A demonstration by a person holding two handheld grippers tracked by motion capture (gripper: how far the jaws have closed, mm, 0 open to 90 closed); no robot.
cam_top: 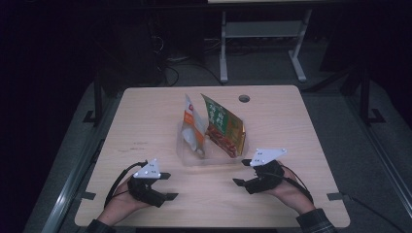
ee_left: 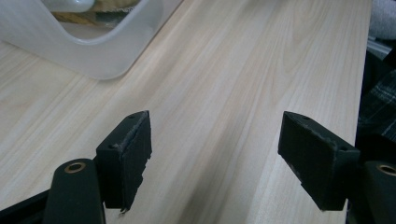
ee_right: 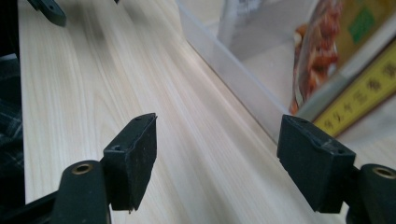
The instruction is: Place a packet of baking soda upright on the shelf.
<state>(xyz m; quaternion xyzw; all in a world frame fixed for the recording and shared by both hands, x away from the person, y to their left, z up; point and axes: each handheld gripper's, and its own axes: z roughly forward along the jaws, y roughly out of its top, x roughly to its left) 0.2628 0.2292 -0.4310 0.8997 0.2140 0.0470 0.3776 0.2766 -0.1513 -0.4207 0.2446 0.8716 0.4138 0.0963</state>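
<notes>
Bin (cam_top: 194,159) sits mid-frame on the worktop, two pouches (cam_top: 223,127) upright inside. We hold both tools released: left tool (cam_top: 167,186) lower left, right tool (cam_top: 241,172) nearer, with the bin up-left of it.

Clear bin (cam_top: 194,159) on table (cam_top: 145,116), centre. Two snack bags inside bin, upright, leaning: orange bag (cam_top: 192,124) left, green bag (cam_top: 224,127) right, touching at base. Left gripper (cam_top: 167,186) fingertips near bin's front-left corner, apart from it. Right gripper (cam_top: 241,172) fingertips just beside bin's front-right corner. Bin between both grippers.
</notes>
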